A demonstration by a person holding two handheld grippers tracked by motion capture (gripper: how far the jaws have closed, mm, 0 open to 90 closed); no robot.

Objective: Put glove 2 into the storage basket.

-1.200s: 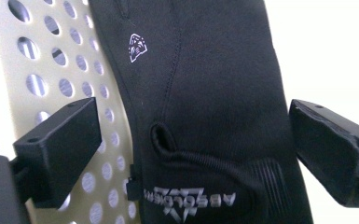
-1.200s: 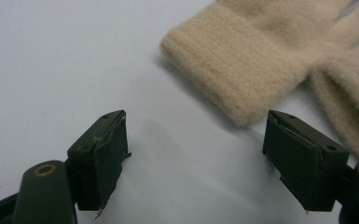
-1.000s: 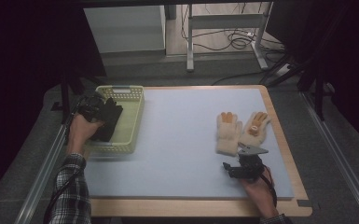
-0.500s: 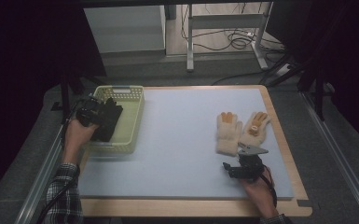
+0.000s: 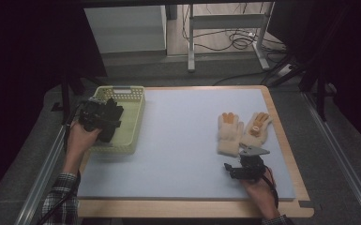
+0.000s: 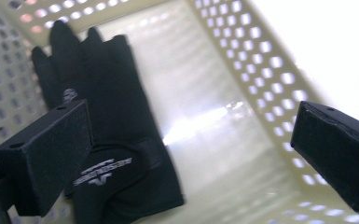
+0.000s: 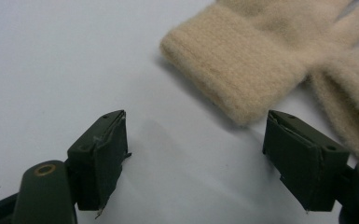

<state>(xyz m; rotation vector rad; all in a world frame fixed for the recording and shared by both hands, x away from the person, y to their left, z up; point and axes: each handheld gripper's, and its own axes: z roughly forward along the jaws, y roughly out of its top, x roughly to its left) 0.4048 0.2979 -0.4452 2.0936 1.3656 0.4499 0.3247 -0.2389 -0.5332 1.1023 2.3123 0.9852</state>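
Note:
A black glove [image 6: 107,116] with grey lettering on its cuff lies flat on the floor of a pale yellow perforated basket [image 6: 242,60]. My left gripper [image 6: 191,149] hangs open just above it, one jaw over the cuff, holding nothing. In the high view the left gripper [image 5: 102,117] is over the basket [image 5: 138,105] at the table's left. Two cream knitted gloves with orange fingertips [image 5: 229,133] [image 5: 257,127] lie side by side at the right. My right gripper [image 5: 244,168] stands open just short of the nearer cuff [image 7: 242,65], not touching it.
The blue mat [image 5: 178,140] covers the wooden table [image 5: 192,208]. The second cream glove [image 7: 349,116] lies beside the right jaw. Metal rails run along both sides of the table, and a desk frame with cables stands beyond its far edge.
The left forearm has shifted slightly back toward the table's near left side, with the gripper still over the basket. The right gripper and the cream gloves have not moved.

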